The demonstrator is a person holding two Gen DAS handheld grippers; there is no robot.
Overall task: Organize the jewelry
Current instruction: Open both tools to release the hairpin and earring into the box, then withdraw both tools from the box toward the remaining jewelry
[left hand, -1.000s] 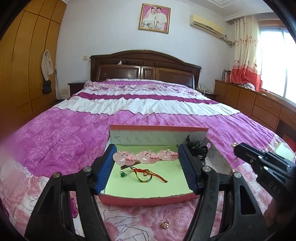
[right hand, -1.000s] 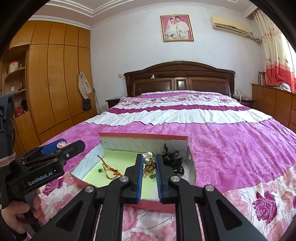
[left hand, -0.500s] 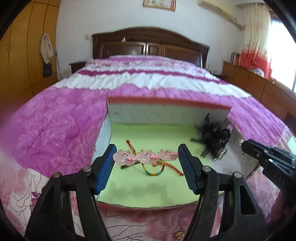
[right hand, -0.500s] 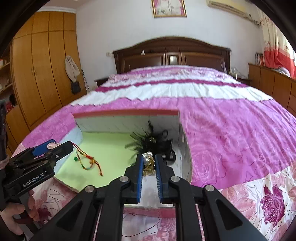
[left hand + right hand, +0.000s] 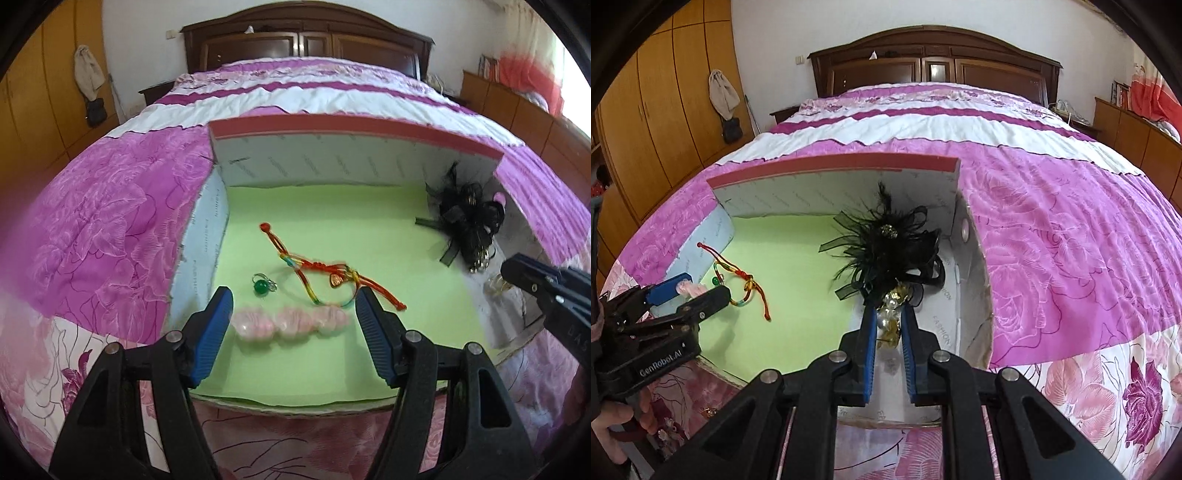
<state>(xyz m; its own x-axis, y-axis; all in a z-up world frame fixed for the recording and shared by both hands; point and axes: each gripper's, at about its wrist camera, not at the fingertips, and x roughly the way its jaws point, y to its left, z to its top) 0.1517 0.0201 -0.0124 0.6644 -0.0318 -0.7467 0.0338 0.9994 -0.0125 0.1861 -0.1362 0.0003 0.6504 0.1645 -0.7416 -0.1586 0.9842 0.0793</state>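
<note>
One open box (image 5: 354, 127), one black feather hairpiece (image 5: 890, 251), one cord bracelet (image 5: 321, 273), one green ring (image 5: 263, 285), one pink clip (image 5: 291, 321), one gold brooch (image 5: 891, 317)

Your left gripper (image 5: 293, 317) now spreads wider, and the pink plastic piggy hair clip (image 5: 291, 320) it clamped a second ago drops blurred over the green-lined open box (image 5: 343, 127). Both grippers now reach down inside that box, your right gripper (image 5: 889, 325) carrying the gold pearl brooch (image 5: 891, 321) beside the black feathered hair ornament (image 5: 886, 247).

Looks like somebody's bedroom at home: big bed (image 5: 960, 122) with a pink floral quilt, dark wooden headboard (image 5: 934, 62), wooden wardrobe (image 5: 665, 92) along the left wall, red curtains (image 5: 532, 62) by the window.
</note>
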